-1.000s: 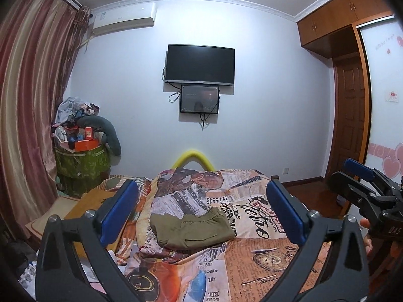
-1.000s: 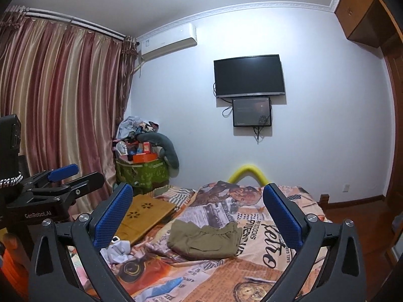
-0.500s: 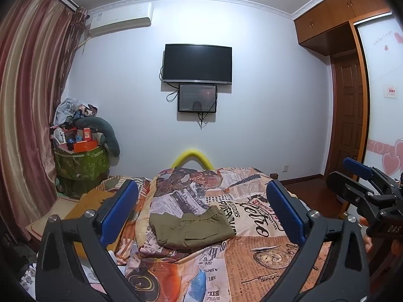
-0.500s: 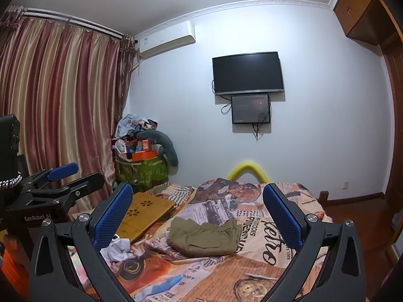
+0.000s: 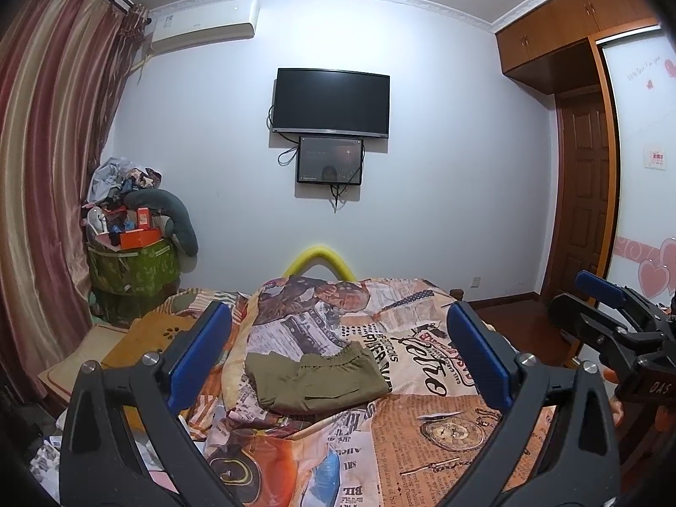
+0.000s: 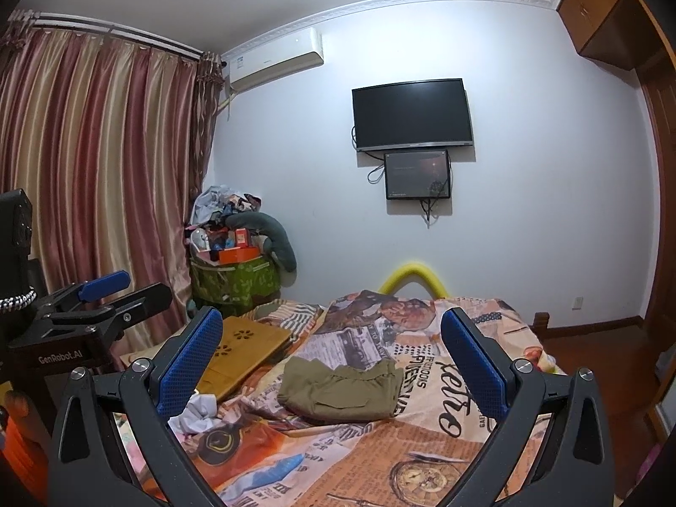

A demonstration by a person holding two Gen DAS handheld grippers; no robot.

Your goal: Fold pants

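Olive-green pants (image 5: pixel 317 378) lie folded into a compact rectangle on the newspaper-print bedspread (image 5: pixel 422 431), waistband toward the far right; they also show in the right wrist view (image 6: pixel 342 388). My left gripper (image 5: pixel 338 359) is open and empty, held back from and above the pants. My right gripper (image 6: pixel 333 363) is also open and empty, likewise back from the pants. The right gripper appears at the right edge of the left wrist view (image 5: pixel 612 325), and the left gripper at the left edge of the right wrist view (image 6: pixel 105 300).
A wooden lap tray (image 6: pixel 241 350) lies on the bed left of the pants, with a crumpled white cloth (image 6: pixel 196 416) near it. A green bin piled with clutter (image 6: pixel 234 270) stands by the curtain. A TV (image 6: pixel 412 114) hangs on the far wall. Wooden door at right (image 5: pixel 583 194).
Both grippers have tilted up slightly and drawn a little back; the pants sit lower in both views. The pants themselves have not moved. Both grippers stay open.
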